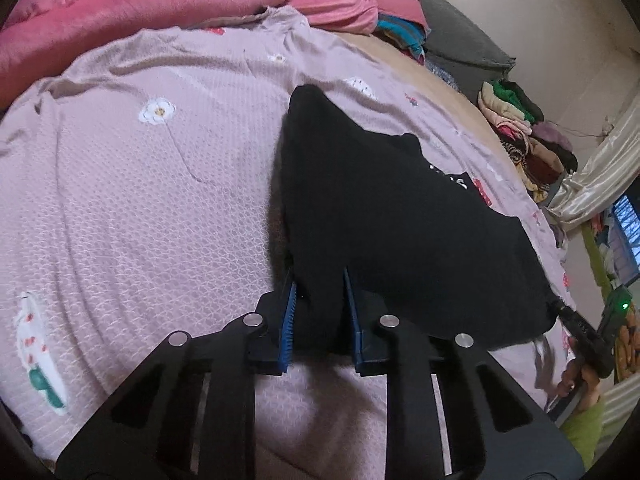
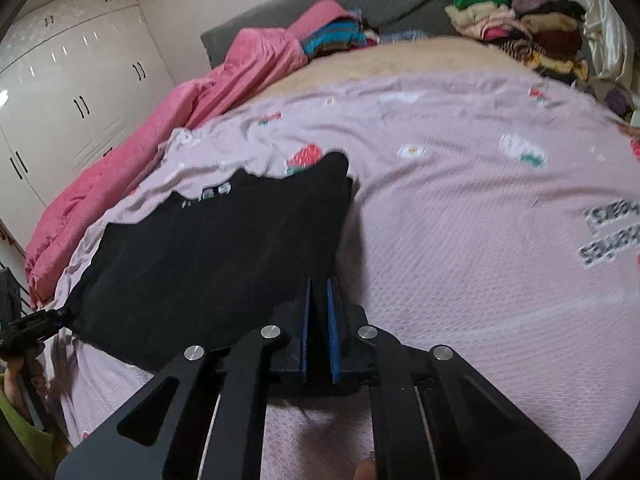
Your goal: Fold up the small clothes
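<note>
While both claws are clamped down on the near edge of the black shirt (image 1: 400,216), this looks like the very start of a fold, just the pick-up part. The left claw (image 1: 320,312) has its blue pads pinched on the near left corner with only a sliver of gap, filled with black fabric. The right claw (image 2: 319,320) is squeezed almost completely together on the near right corner, cloth bunched between the pads.

The shirt itself is lying spread out on the bed, on top of a lilac bedspread (image 1: 140,200) with little flower and strawberry prints. Some white lettering shows near its far edge. Far off there's a pink blanket (image 1: 120,4) bunched along the left side, and piles of other clothes (image 2: 520,28) stacked at the far right by the headboard.

My guess for what's next: lift both corners together, keep the near hem taut between them, and carry it toward the far edge so the shirt folds in half. Both hands need to travel evenly or the fabric will skew. It's thin, floppy stuff, so a slow, low arc is probably best.
</note>
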A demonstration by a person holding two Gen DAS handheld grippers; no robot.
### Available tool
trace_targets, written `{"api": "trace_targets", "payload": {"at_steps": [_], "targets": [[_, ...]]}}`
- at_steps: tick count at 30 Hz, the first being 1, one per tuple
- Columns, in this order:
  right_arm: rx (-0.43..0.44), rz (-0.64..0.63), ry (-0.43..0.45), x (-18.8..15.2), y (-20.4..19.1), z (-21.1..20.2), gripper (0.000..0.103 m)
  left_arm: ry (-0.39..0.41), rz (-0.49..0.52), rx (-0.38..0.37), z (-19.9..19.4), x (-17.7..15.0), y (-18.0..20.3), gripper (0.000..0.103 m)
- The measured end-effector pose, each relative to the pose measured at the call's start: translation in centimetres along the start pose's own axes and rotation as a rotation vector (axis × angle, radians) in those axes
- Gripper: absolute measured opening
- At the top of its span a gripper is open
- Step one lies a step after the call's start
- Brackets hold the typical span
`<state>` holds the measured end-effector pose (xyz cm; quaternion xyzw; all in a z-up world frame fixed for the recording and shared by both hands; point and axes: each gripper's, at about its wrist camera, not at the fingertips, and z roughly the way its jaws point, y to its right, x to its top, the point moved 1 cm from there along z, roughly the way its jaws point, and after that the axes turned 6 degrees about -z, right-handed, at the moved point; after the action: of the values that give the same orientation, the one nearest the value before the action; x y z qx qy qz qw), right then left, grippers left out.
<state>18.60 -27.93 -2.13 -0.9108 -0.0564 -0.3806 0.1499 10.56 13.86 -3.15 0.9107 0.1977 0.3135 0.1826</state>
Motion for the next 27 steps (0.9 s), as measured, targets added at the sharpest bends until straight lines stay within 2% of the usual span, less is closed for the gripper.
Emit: {"api": "trace_targets", "payload": {"at_steps": [4, 8, 14, 26, 27], "targets": [[-0.022, -0.009, -0.011, -0.4, 0.2, -0.1, 0.007, -0.009, 0.044, 0.057, -0.1, -0.7, 0.4, 0.013], [-0.035, 0.011, -0.050, -1.3, 0.7, 0.8, 0.007, -0.013, 0.046, 0.073, 0.0, -0.8, 0.3, 0.016], [-0.071, 0.010, -0.061, -1.7, 0.4, 0.8, 0.009, -0.008, 0.073, 0.105, -0.3, -1.2, 0.4, 0.022], [-0.098, 0.001, -0.048, -2.5, -0.2, -0.8, 0.038, 0.013, 0.121, 0.139, -1.2, -1.8, 1.2, 0.032], [-0.100, -0.001, -0.043, -2.6, -0.3, -1.0, 0.042, 0.014, 0.125, 0.142, -1.3, -1.9, 1.3, 0.036]]}}
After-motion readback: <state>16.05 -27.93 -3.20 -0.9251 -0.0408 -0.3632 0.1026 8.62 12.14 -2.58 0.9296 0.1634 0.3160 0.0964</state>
